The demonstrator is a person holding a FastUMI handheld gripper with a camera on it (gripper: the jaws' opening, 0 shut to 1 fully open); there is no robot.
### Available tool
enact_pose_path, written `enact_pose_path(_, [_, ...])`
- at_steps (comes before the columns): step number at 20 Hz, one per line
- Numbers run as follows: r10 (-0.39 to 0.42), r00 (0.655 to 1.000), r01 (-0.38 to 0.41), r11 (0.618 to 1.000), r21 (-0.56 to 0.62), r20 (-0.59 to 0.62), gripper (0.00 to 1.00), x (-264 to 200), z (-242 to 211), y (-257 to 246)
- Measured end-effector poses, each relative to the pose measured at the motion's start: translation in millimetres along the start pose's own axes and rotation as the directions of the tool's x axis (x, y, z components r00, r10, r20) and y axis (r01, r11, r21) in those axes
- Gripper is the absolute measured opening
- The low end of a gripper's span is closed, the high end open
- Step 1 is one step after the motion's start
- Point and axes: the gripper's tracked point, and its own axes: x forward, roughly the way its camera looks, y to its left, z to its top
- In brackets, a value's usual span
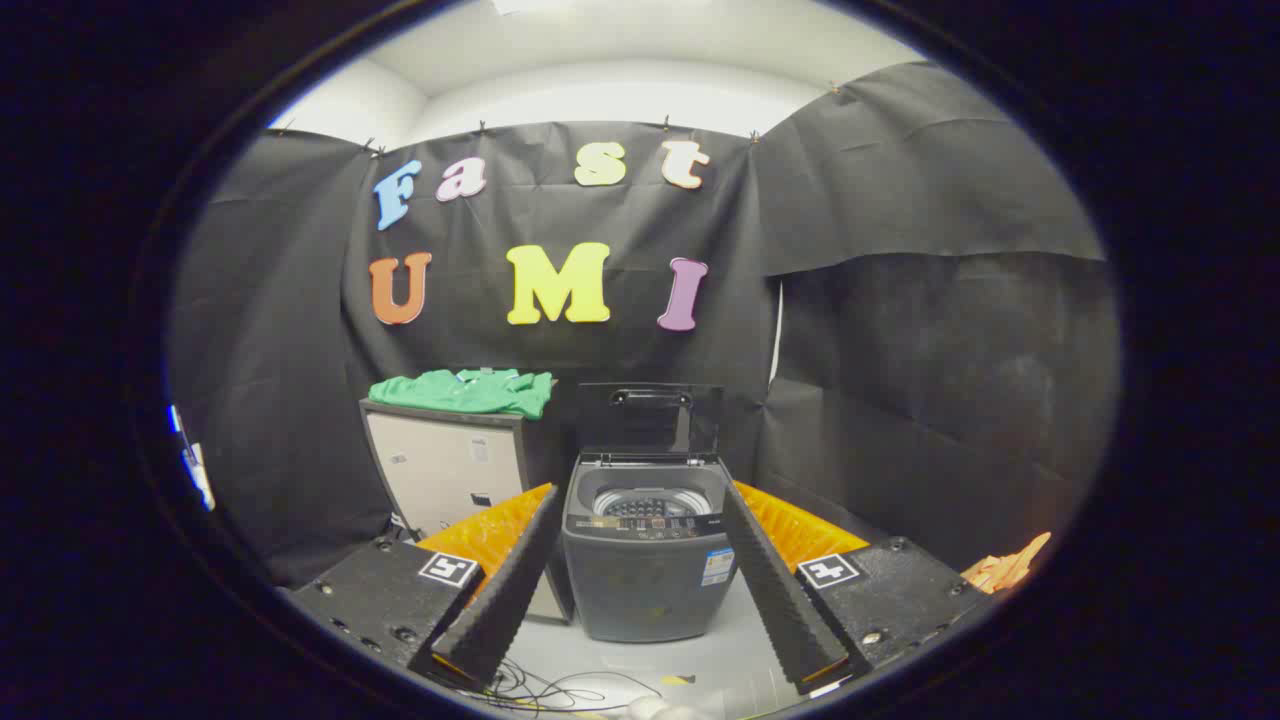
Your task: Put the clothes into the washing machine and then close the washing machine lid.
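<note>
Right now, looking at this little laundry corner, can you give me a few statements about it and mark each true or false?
1. The washer lid stands open. True.
2. The green shirt lies inside the washer. False: it lies on the cabinet beside it.
3. The gripper is open, holding nothing. True.
4. The washer sits between the fingers, beyond them. True.
5. The cabinet stands on the washer. False: it stands beside it.

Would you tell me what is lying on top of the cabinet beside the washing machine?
A green garment lies on the cabinet, left of the washing machine, whose lid stands open. The cabinet's top is hidden under the garment. The gripper is open, holding nothing.
</note>
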Motion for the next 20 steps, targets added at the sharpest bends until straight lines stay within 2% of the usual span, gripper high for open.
enact_pose_path(14, [-0.047, 0.999, 0.048, 0.999, 0.008, -0.008, 1.00, -12, -5, 2])
enact_pose_path(20, [-0.052, 0.999, 0.052, 0.998, 0.019, -0.002, 1.00, -4, 4, 7])
